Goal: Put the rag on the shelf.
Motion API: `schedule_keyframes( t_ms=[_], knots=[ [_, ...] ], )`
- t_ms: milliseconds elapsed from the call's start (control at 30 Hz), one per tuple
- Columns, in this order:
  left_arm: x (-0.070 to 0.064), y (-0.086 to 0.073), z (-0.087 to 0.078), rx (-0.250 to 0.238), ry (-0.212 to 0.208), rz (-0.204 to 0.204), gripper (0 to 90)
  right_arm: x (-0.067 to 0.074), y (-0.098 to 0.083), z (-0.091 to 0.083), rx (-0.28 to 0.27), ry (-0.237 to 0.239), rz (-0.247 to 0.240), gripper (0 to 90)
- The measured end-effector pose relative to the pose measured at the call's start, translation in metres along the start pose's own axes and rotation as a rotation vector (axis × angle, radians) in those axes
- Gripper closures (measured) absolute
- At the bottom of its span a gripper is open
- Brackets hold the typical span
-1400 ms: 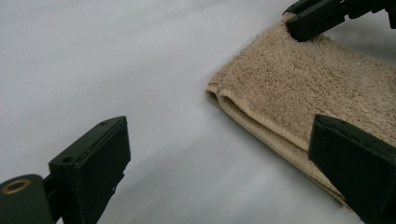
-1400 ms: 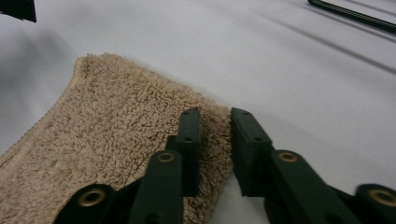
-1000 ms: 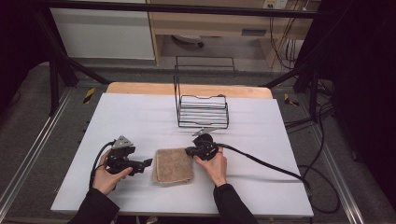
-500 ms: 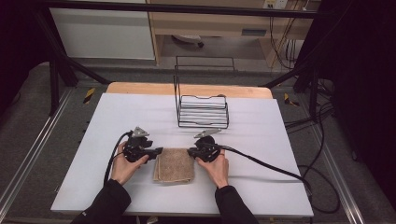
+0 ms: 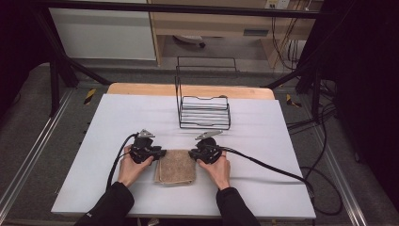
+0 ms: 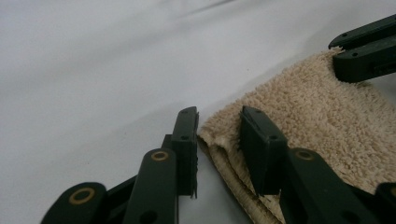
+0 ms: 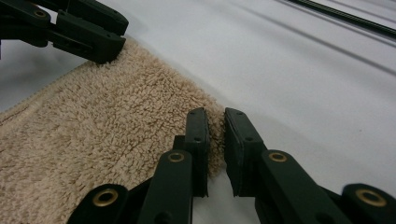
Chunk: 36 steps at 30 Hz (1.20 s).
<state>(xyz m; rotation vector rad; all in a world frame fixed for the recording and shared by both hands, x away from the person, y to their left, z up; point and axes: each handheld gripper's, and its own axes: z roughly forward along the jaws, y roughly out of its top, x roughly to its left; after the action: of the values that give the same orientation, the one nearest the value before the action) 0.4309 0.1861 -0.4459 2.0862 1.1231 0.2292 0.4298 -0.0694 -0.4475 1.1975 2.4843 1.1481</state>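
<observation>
Two grippers working the folded towel (image 5: 176,166): left gripper (image 6: 217,140) closing around its corner, right gripper (image 7: 215,140) pinching the opposite corner.

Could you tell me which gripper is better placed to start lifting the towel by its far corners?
Probably the right gripper: its fingers already pinch a towel corner. The left gripper has just been closing around its corner, but a gap remains.

No legible text, label, brand, number or sign in any view. Nothing printed shows on the beige towel (image 5: 176,166), the wire rack (image 5: 203,112) beyond the towel, or the white table (image 5: 282,141) under the towel.
</observation>
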Motion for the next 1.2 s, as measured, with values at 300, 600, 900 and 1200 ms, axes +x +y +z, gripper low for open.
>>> schedule_keyframes(
  t_ms=[300, 600, 900, 1200],
  knots=[
    [-0.002, 0.001, 0.003, 0.006, -0.009, 0.008, 74.6, -0.002, 0.003, 0.001, -0.012, 0.009, 0.019, 67.8],
    [-0.007, 0.003, 0.003, 0.020, 0.013, 0.022, 80.6, -0.003, 0.002, 0.005, -0.001, 0.034, 0.034, 77.5],
    [-0.006, 0.003, 0.000, 0.009, 0.000, 0.018, 83.2, -0.002, 0.003, 0.003, 0.002, 0.048, 0.053, 84.8],
    [-0.009, 0.007, -0.019, -0.064, -0.030, 0.019, 83.5, 0.001, 0.008, -0.014, -0.052, 0.066, 0.040, 85.4]
  ],
)
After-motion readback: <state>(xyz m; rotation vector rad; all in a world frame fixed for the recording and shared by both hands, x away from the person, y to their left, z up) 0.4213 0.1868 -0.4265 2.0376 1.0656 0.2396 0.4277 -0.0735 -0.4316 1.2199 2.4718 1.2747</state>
